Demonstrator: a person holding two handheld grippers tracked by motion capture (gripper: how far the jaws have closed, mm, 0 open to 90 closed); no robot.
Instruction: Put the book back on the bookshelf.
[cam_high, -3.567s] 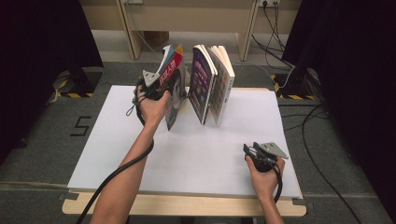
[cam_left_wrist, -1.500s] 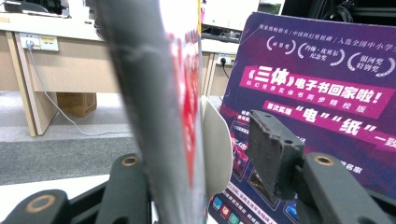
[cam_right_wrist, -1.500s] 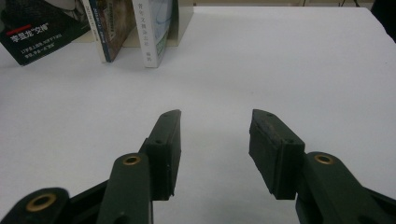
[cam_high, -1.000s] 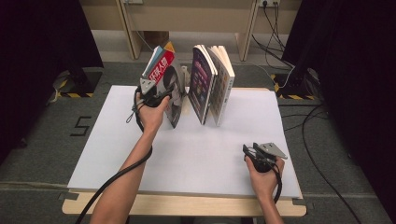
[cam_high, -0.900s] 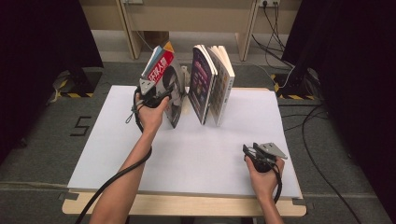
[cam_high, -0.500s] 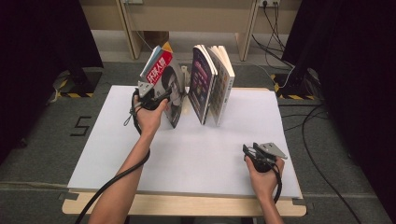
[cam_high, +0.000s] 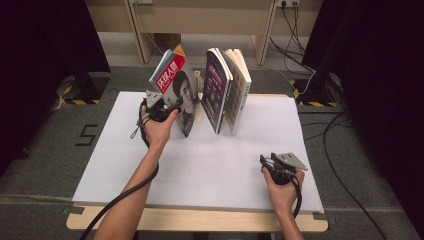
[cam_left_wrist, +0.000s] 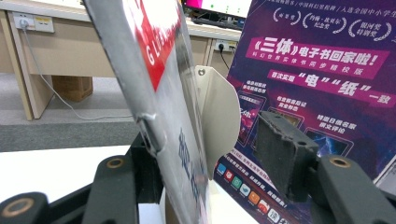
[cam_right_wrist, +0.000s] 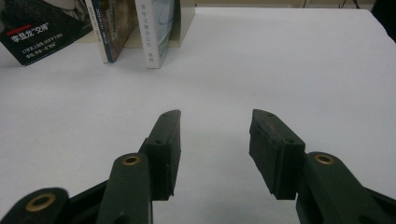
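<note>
High view: left gripper (cam_high: 172, 106) is at 11 o'clock, jaws wide around the tilted magazine (cam_high: 176, 85), one pad apart. Right gripper (cam_high: 267, 162) rests at 4 o'clock, jaws wide and empty

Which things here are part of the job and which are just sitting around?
In the job:
- magazine, leaning, between the left gripper jaws
- standing books beside it
- metal bookend

Just around:
- right gripper, jaws open, over bare table
- floor cables

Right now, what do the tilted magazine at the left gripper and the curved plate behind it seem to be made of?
The magazine: glossy coated paper, probably; its cover shines and its edge shows a small dent. The curved plate, likely a bookend: thin painted or matt sheet metal, judging by its smooth pale face, rounded edge and small punched hole.
</note>
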